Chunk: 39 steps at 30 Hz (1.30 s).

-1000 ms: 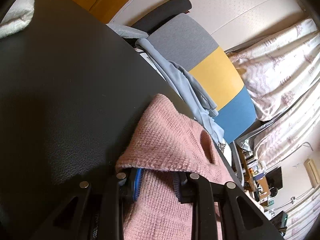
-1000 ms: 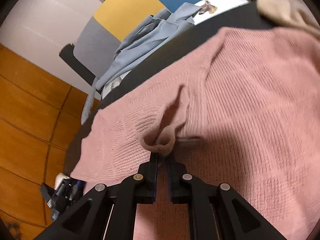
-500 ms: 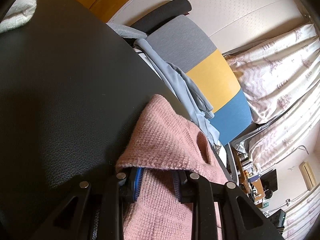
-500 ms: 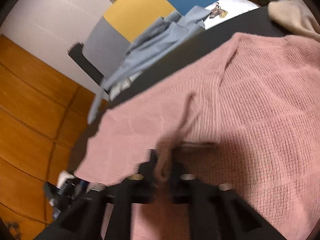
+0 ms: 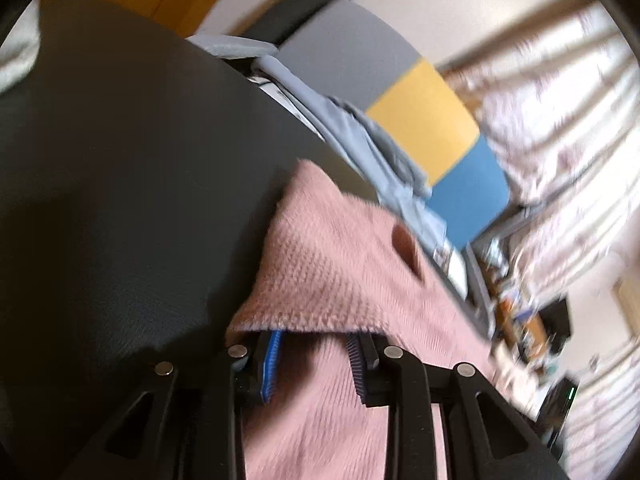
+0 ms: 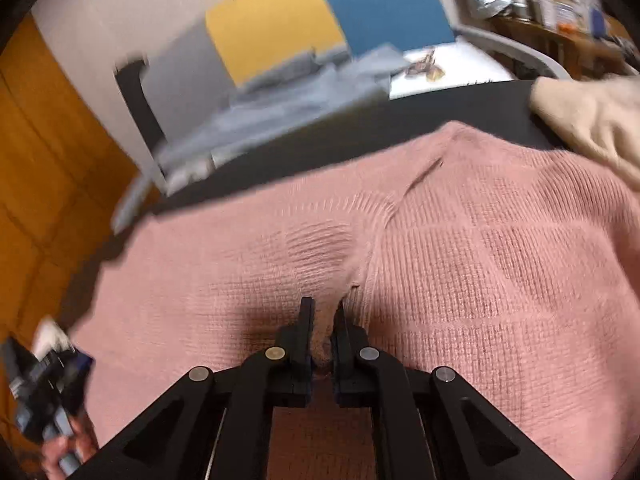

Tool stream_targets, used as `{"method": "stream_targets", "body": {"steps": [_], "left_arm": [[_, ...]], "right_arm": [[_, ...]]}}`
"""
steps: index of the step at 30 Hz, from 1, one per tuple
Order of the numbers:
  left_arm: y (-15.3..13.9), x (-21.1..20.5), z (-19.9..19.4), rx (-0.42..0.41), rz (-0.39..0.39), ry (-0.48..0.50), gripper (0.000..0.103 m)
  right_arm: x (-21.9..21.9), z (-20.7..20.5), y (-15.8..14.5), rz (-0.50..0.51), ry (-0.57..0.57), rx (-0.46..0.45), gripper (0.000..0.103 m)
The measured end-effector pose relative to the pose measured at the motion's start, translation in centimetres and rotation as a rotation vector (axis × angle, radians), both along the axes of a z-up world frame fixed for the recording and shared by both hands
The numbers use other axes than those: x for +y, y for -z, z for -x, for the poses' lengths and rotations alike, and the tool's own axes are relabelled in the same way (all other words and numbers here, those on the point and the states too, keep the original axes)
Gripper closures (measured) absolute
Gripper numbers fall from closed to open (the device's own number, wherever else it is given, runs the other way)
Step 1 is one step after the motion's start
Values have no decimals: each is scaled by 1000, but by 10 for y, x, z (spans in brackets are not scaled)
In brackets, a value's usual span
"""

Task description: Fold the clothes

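Note:
A pink knitted sweater (image 6: 480, 280) lies spread on the black table (image 6: 360, 140). My right gripper (image 6: 322, 314) is shut on a small raised pinch of the knit near its middle. In the left wrist view, a corner of the same sweater (image 5: 340, 264) is folded back over the fingertips of my left gripper (image 5: 316, 336). Fabric fills the gap between its blue pads (image 5: 272, 364). The left jaws are opening slightly, with the sweater still between them. Bare black tabletop (image 5: 120, 160) stretches to the left of that corner.
Behind the table's far edge stands a chair with grey, yellow and blue panels (image 5: 420, 112), and a light blue garment (image 5: 360, 140) hangs over it. A beige garment (image 6: 592, 128) lies at the table's right. A white cloth (image 5: 16, 52) shows far left. Wooden floor (image 6: 40, 140) lies beyond.
The right jaws closed tight on the pinch of pink knit, and that gripper rolled, so its view turned. The left gripper rolled a little and kept hold of its corner.

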<state>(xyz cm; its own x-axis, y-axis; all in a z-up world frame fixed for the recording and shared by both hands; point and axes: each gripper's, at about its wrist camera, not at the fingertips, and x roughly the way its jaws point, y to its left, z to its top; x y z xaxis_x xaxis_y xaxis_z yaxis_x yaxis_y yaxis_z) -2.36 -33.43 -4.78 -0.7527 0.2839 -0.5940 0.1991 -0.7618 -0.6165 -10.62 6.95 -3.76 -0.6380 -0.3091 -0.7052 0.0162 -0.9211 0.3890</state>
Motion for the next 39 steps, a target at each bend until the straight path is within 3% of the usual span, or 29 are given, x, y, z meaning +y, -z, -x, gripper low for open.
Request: {"method": "stream_targets", "body": {"steps": [3, 6, 8, 10, 13, 15, 16, 17, 21, 24, 27, 29, 31, 32, 35, 37, 39], "left_arm": [[-8, 2, -23, -20, 76, 33, 75], [-18, 1, -42, -15, 125, -30, 75], [-24, 6, -38, 16, 119, -34, 75], [-30, 23, -18, 14, 162, -1, 75], [-38, 51, 18, 33, 292, 64, 75], [-37, 61, 44, 3, 429, 70, 74], [-30, 62, 57, -54, 513, 63, 74], [-21, 60, 66, -118, 544, 61, 74], [-20, 45, 57, -94, 509, -15, 72], [-19, 41, 50, -94, 501, -47, 72], [-19, 44, 49, -99, 511, -51, 72], [-18, 46, 48, -97, 512, -49, 72], [-15, 44, 46, -90, 495, -48, 72], [-14, 43, 45, -83, 480, -47, 72], [-13, 36, 43, -61, 426, -45, 72], [-12, 31, 39, -45, 382, -46, 72], [-10, 26, 38, -30, 341, -47, 72]], "right_arm": [[5, 0, 2, 21, 1, 3, 98], [9, 0, 4, 58, 6, 9, 98], [11, 0, 2, 71, 9, 12, 98], [7, 3, 3, 75, 11, 14, 98], [1, 4, 2, 79, 11, 15, 98], [1, 4, 1, 79, 10, 15, 98], [1, 4, 1, 77, 9, 14, 98], [1, 4, 1, 73, 8, 13, 98], [-8, 5, -13, 1, -17, 2, 95], [-11, 0, -43, -1, -34, 82, 95], [-12, 2, -52, -107, -17, 121, 95], [-11, 15, -35, -174, -12, 36, 95], [-1, 20, -17, -135, 2, -40, 95], [3, 17, -17, -114, 29, -37, 89], [7, -1, -43, -87, 120, 65, 84], [-14, -5, -60, -63, 35, 146, 84], [-55, -1, -71, -52, -119, 193, 84]]}}
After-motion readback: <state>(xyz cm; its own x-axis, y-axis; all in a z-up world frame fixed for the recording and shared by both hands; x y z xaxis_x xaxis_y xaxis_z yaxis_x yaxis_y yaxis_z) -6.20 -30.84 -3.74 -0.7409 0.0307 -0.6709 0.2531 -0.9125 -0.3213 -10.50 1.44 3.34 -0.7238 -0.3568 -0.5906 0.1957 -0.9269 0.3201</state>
